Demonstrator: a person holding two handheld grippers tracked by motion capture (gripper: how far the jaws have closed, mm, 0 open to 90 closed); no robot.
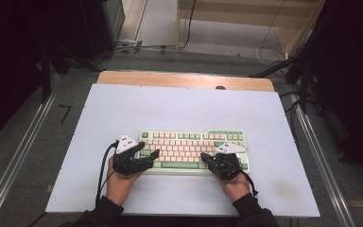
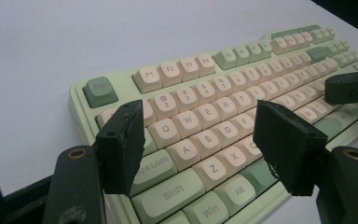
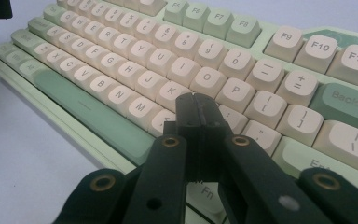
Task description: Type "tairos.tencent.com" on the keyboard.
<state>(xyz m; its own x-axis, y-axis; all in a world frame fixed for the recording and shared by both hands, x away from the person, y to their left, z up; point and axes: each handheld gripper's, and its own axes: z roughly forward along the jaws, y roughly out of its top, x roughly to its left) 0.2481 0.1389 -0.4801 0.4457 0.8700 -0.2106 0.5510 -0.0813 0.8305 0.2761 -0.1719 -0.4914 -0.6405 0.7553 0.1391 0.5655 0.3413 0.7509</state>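
A lab-like recording room is suggested rather than a home. A plain wooden table [image 1: 184,79] covered by a white sheet [image 1: 184,109] is set on a grey carpeted floor [image 1: 23,137], flanked at 9 and 3 o'clock by long metal floor rails [image 1: 16,158]. Loose black and white cables [image 1: 137,47] are trailed across the floor at 12 o'clock, beside pale wooden furniture [image 1: 246,19], and black stand legs [image 1: 283,66] are seen at 2 o'clock.

Keyboard [image 1: 194,149]: pale green case, cream keys with dark legends, darker green space bar, Esc, Backspace. Mat [image 1: 179,109]: plain white. Table [image 1: 184,79]: light wood. Left gripper [image 2: 200,140] and right gripper [image 3: 198,116]: black, brass-coloured rivets. Sleeves [image 1: 101,213]: black.
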